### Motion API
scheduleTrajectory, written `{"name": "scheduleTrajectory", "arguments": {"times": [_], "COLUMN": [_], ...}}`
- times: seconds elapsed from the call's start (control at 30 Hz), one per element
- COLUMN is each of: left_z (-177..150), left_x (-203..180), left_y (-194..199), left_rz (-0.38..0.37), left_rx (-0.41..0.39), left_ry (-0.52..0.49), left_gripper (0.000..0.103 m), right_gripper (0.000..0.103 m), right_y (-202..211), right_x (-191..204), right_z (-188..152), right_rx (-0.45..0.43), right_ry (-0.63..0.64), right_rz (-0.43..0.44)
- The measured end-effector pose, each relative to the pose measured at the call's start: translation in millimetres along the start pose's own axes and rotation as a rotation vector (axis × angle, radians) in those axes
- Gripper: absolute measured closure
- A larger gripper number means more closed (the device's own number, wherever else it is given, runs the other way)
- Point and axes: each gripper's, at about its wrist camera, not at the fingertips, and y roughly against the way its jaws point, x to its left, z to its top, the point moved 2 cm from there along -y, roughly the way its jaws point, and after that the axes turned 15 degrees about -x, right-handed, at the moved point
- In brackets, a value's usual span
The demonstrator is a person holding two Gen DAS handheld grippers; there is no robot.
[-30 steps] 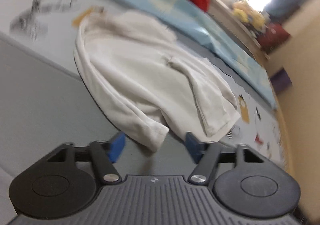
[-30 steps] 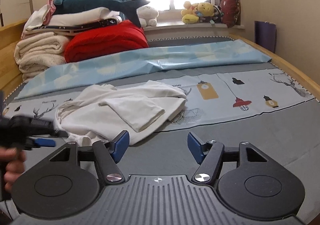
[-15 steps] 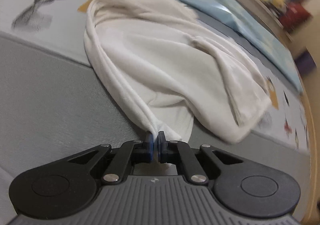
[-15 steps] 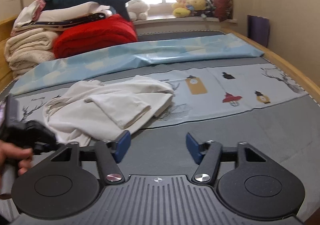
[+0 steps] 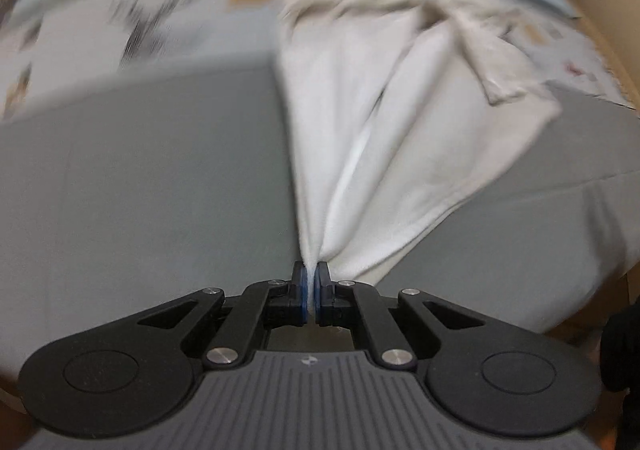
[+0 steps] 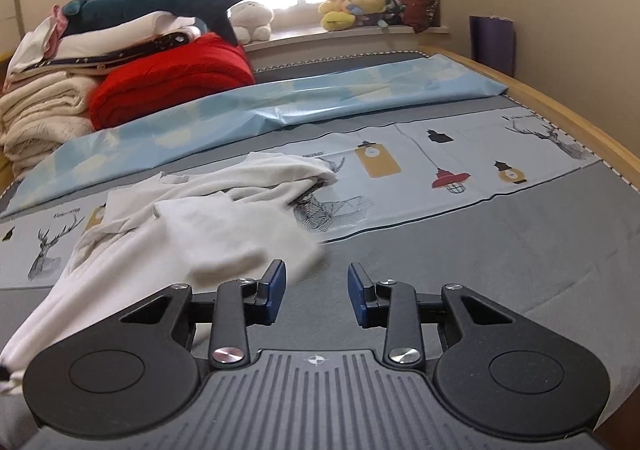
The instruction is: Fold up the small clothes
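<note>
Grey bedding (image 6: 500,250) with a printed band of deer and lanterns carries the white garment (image 5: 400,153), which lies left of centre in the right wrist view and fans from bottom centre to upper right in the left wrist view; the left gripper (image 5: 311,290) is clamped on a pinched corner of it; the right gripper (image 6: 316,292), jaws closing with nothing between them, hovers at the garment's lower right edge; a red blanket (image 6: 172,85) and folded stack sit upper left.
</note>
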Motion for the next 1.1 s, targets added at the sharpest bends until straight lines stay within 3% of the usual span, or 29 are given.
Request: {"name": "scheduleTrajectory", "arguments": {"times": [0.07, 0.17, 0.3, 0.47, 0.73, 0.93, 0.97, 1.0, 1.03, 1.1], "left_z": [-9, -7, 5, 11, 15, 22, 24, 25, 27, 32], "left_x": [12, 22, 28, 16, 21, 13, 12, 11, 10, 7], "left_y": [2, 7, -4, -29, -62, -79, -81, -81, -81, -79], "left_rz": [-0.008, -0.018, -0.037, -0.011, 0.051, 0.076, 0.081, 0.084, 0.085, 0.097], "left_rx": [0.016, -0.022, -0.042, -0.019, 0.053, 0.08, 0.08, 0.078, 0.071, 0.044], "left_ry": [-0.002, 0.018, 0.112, 0.132, 0.198, 0.153, 0.147, 0.142, 0.139, 0.123], "left_gripper": [0.098, 0.098, 0.085, 0.077, 0.077, 0.078, 0.082, 0.091, 0.094, 0.096], "right_gripper": [0.067, 0.067, 0.067, 0.066, 0.062, 0.059, 0.061, 0.073, 0.097, 0.097], "right_y": [-4, -16, -44, -82, -154, -187, -188, -188, -188, -184], "right_x": [4, 10, 21, 27, 23, 34, 38, 40, 43, 40], "right_z": [-2, -5, -15, -28, -56, -76, -78, -77, -77, -74], "right_rx": [0.01, 0.048, 0.116, 0.201, 0.326, 0.413, 0.407, 0.397, 0.39, 0.387], "right_ry": [0.019, 0.028, 0.071, 0.094, 0.055, 0.078, 0.101, 0.125, 0.146, 0.156], "right_rz": [0.004, 0.013, 0.028, 0.027, -0.01, 0.015, 0.019, 0.023, 0.035, 0.042]}}
